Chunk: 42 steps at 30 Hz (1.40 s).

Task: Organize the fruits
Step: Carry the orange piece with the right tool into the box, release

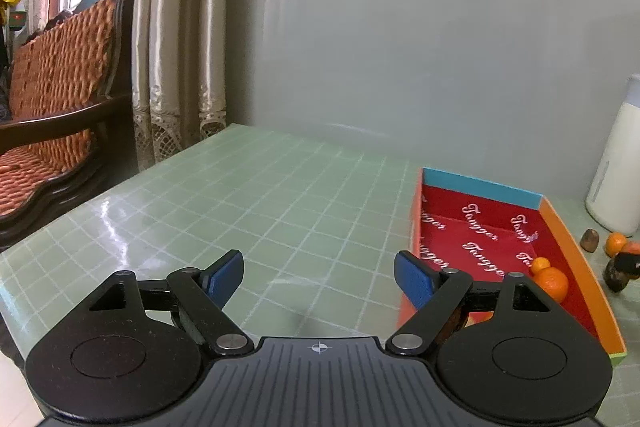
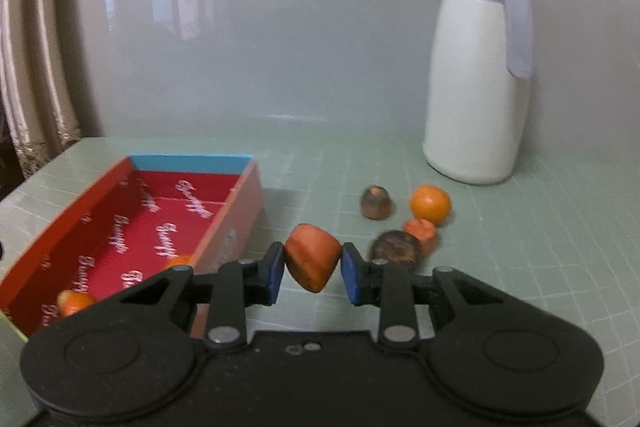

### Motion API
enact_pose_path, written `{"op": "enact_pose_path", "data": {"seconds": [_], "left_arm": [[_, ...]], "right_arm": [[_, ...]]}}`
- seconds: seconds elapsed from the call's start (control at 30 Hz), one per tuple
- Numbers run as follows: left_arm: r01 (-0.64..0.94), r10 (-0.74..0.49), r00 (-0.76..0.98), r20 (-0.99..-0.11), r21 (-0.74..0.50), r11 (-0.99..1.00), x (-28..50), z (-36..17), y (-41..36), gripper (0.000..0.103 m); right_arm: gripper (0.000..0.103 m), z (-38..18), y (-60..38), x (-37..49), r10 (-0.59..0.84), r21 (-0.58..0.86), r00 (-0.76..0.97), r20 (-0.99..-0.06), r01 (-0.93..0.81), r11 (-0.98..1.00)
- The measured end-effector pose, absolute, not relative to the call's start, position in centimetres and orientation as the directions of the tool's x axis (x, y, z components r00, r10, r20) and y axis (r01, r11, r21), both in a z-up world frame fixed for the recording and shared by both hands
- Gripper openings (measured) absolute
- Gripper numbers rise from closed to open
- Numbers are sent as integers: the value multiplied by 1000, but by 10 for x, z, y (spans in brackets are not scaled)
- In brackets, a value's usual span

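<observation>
Now the right gripper [image 2: 312, 264] clamps an orange-brown fruit [image 2: 311, 257] between its blue pads.

Soft window daylight, glare on the table [image 1: 120, 223], fisheye bending, slight motion blur.

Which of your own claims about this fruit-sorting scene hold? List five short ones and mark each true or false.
1. The right gripper is shut on an orange-brown cone-shaped fruit. True.
2. The left gripper holds a round orange tangerine. False: its jaws stand open over the green gridded tabletop with nothing between them.
3. The red-lined cardboard box is empty. False: two tangerines already lie inside it.
4. A white jug with a grey-blue lid stands upright beyond the loose fruit. True.
5. One loose tangerine rests on the table outside the box. True.
</observation>
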<state>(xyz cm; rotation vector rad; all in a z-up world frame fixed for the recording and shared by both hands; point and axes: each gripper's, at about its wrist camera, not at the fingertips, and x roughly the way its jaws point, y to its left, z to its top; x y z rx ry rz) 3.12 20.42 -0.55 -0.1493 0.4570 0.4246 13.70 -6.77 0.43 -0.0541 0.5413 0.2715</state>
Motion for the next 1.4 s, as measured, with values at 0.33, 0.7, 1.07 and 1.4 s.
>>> {"op": "enact_pose_path", "data": {"seconds": [0.33, 0.7, 1.07, 1.4], "left_arm": [[-451, 382, 799, -464, -43, 891, 24, -8, 219, 82], [-475, 406, 784, -470, -32, 879, 18, -10, 234, 83], [-476, 404, 784, -472, -40, 878, 17, -11, 240, 83], [-449, 382, 800, -462, -39, 893, 22, -8, 225, 83]], "right_arm": [[29, 14, -25, 124, 337, 30, 812, -476, -368, 930], [29, 8, 27, 114, 412, 15, 773, -482, -463, 886], [34, 1, 33, 114, 394, 9, 776, -492, -448, 894], [35, 10, -20, 121, 330, 32, 821, -466, -357, 933]]}}
